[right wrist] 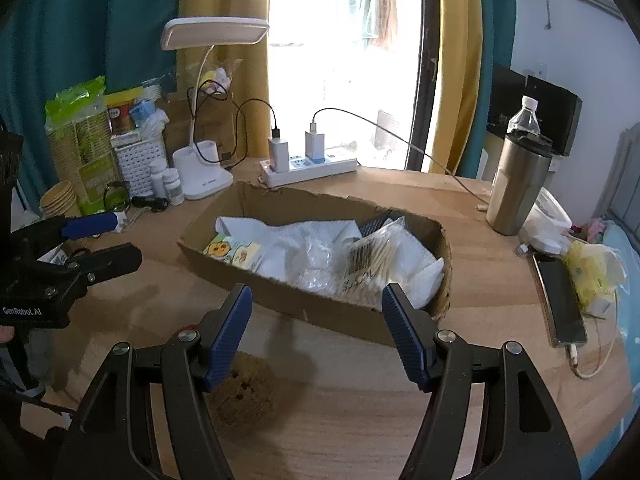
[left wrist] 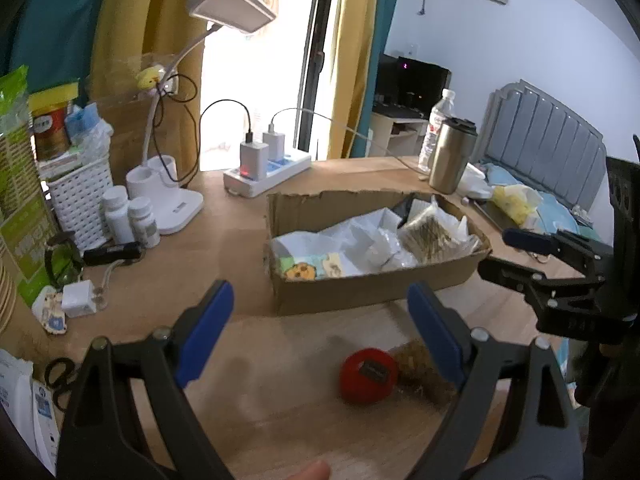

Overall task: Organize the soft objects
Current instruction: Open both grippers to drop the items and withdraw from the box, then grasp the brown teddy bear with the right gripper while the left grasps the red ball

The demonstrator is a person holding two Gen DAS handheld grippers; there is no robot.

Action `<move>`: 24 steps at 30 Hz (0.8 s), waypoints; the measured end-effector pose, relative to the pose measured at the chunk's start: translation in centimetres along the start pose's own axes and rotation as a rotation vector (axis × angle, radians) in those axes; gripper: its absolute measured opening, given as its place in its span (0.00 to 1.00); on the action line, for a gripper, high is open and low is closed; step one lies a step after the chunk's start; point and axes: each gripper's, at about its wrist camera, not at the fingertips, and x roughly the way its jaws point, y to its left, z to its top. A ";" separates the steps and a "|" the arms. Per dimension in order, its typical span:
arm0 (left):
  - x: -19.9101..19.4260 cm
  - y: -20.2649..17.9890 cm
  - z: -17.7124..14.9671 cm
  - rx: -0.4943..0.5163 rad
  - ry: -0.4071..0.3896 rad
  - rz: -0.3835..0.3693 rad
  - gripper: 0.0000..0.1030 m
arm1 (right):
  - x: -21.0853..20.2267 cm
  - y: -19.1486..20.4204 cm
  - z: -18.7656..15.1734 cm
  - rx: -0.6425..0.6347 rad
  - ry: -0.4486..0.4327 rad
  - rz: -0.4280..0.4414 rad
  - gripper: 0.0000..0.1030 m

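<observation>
Far left of desk: white lattice basket (left wrist: 82, 192), two white pill bottles (left wrist: 128, 216), white desk lamp (left wrist: 168, 196).

Far centre: white power strip (left wrist: 268, 176) with two chargers plugged in.

Centre: open cardboard box (left wrist: 360, 284) holding white plastic bags, a cartoon-printed packet (left wrist: 310, 268) at its left end and a bag of cotton swabs (left wrist: 430, 236) at its right end.

Near centre, on bare desk (left wrist: 256, 408) in front of the box: red soft ball (left wrist: 368, 376), touching a brown fuzzy object (right wrist: 244, 396) on its right.

Left gripper (left wrist: 320, 320): jaws spread wide, empty, above the ball.

Right gripper (right wrist: 316, 324): jaws spread wide, empty, near side of the box.

Far right: steel tumbler (right wrist: 518, 188), water bottle (right wrist: 524, 116), phone (right wrist: 562, 300), yellow tissue pack (right wrist: 588, 276).
</observation>
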 end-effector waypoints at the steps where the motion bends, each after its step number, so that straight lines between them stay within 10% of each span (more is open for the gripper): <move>1: -0.2 0.0 -0.2 -0.002 -0.001 0.001 0.87 | -0.1 0.2 -0.1 -0.001 0.002 0.001 0.69; 24: -0.4 1.6 -4.1 -0.045 0.052 0.019 0.87 | 1.7 2.9 -3.1 -0.019 0.082 0.054 0.69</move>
